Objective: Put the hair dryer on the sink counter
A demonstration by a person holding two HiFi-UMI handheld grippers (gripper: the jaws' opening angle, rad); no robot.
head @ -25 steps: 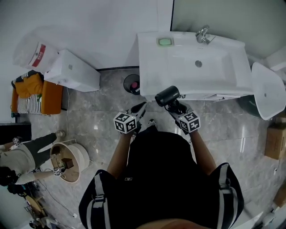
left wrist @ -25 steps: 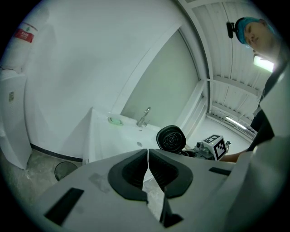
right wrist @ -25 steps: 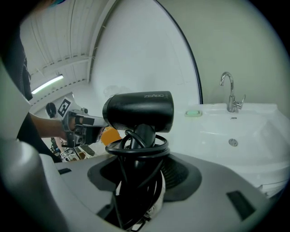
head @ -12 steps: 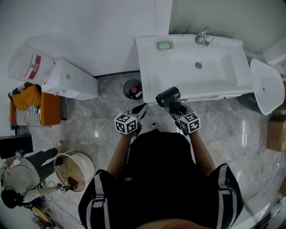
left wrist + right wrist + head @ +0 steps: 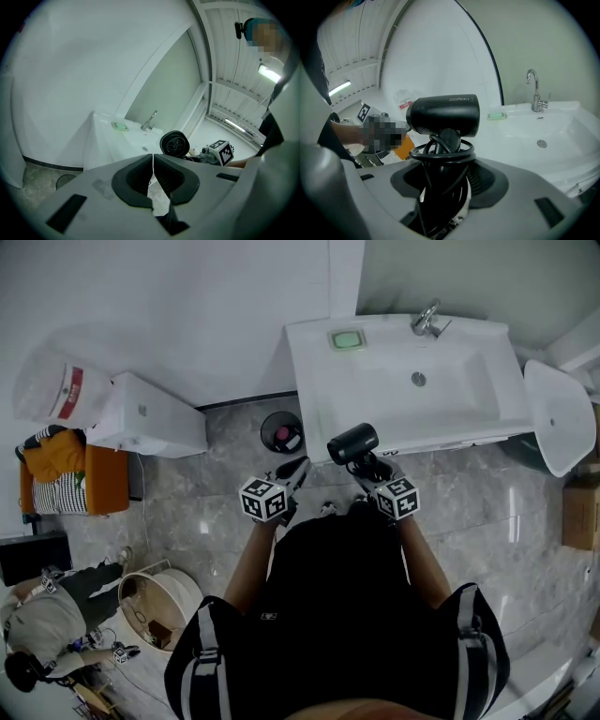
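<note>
A black hair dryer [image 5: 352, 443] with its cord coiled round the handle is held upright in my right gripper [image 5: 373, 472], whose jaws are shut on the handle [image 5: 443, 154]. Its barrel [image 5: 443, 115] lies level, just off the front left edge of the white sink counter [image 5: 323, 381]. In the left gripper view the hair dryer [image 5: 174, 144] shows end on. My left gripper [image 5: 293, 472] hangs over the floor left of it, jaws shut with nothing between them [image 5: 153, 173].
On the counter sit a basin with a chrome tap [image 5: 427, 317] and a green soap dish [image 5: 346, 337]. A small dark bin [image 5: 281, 432] stands on the floor beside the counter. A white box [image 5: 150, 415] is at the left. A person [image 5: 47, 638] crouches by a round tub [image 5: 159, 606] at the lower left.
The view has shifted slightly and the hair dryer sits a little nearer the counter's front edge. The person at the lower left has moved down and left.
</note>
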